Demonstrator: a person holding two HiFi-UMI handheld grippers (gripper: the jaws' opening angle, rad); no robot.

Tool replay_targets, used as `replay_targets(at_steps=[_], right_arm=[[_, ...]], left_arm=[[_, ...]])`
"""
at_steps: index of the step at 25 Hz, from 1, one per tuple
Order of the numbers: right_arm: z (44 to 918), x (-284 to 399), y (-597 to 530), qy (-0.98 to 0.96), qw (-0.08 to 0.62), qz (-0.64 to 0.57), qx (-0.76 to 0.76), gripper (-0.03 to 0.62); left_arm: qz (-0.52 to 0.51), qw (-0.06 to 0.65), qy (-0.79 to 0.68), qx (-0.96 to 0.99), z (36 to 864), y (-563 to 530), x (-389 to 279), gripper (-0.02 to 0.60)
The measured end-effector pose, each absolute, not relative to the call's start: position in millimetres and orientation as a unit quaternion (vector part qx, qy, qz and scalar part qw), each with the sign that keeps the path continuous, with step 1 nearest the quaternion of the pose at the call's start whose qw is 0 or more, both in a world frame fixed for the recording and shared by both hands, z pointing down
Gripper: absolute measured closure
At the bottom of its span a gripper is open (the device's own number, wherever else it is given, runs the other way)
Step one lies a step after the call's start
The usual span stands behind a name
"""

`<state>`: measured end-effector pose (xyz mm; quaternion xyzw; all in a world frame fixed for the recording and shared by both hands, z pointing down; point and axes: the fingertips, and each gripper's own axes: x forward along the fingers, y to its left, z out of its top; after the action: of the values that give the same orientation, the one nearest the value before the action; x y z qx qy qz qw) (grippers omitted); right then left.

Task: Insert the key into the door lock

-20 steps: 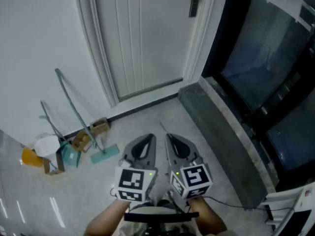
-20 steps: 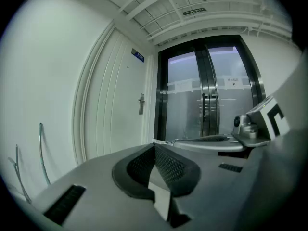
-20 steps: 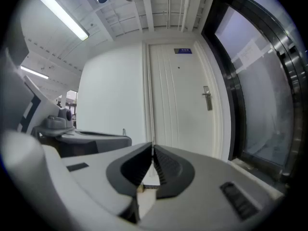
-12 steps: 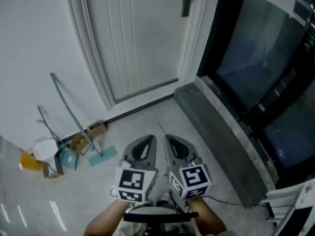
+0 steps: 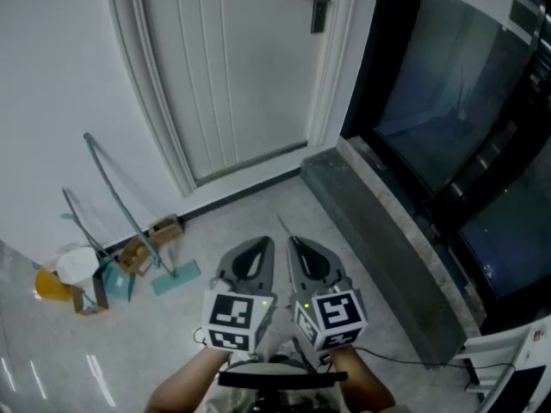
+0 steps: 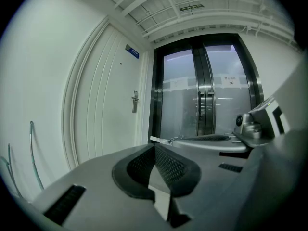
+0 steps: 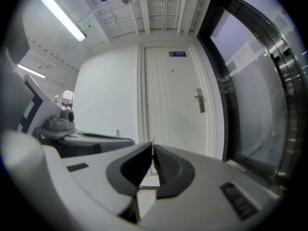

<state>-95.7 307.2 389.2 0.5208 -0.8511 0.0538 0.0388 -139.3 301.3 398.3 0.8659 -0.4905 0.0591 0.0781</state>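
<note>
The white door (image 5: 241,67) stands ahead, its dark lock plate and handle (image 5: 319,3) at the top of the head view. Both grippers are low and side by side, far short of the door. My right gripper (image 5: 293,240) is shut on a thin metal key (image 5: 282,224) whose blade sticks out past the tips. The left gripper (image 5: 258,241) is shut with nothing in it. The lock (image 7: 200,100) shows right of centre over the right gripper (image 7: 152,148). In the left gripper view, the lock (image 6: 135,101) and the key (image 6: 161,140) show beyond my left gripper (image 6: 155,146).
Dark glass doors (image 5: 465,101) fill the right, behind a grey stone threshold (image 5: 379,231). A long-handled dustpan and small boxes (image 5: 129,252) lie by the white wall at left, with a yellow object (image 5: 52,282). A thin cable (image 5: 405,360) crosses the floor at lower right.
The door, lock and floor clutter have slid a little left in the head view. Both grippers keep their place and stay shut, the key still in the right one.
</note>
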Motion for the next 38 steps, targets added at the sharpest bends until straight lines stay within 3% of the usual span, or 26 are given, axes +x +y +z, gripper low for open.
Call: replay_targets(at_steps=[23, 38], right_arm=[[387, -14, 288, -0.842, 0.037, 0.058, 0.535, 0.576], [389, -6, 222, -0.820, 0.042, 0.058, 0.568, 0.576]], left_arm=[[0.066, 0.057, -0.482, 0.872, 395, 282, -55, 0.577], [0.072, 0.062, -0.428, 0.899, 407, 209, -32, 0.580]])
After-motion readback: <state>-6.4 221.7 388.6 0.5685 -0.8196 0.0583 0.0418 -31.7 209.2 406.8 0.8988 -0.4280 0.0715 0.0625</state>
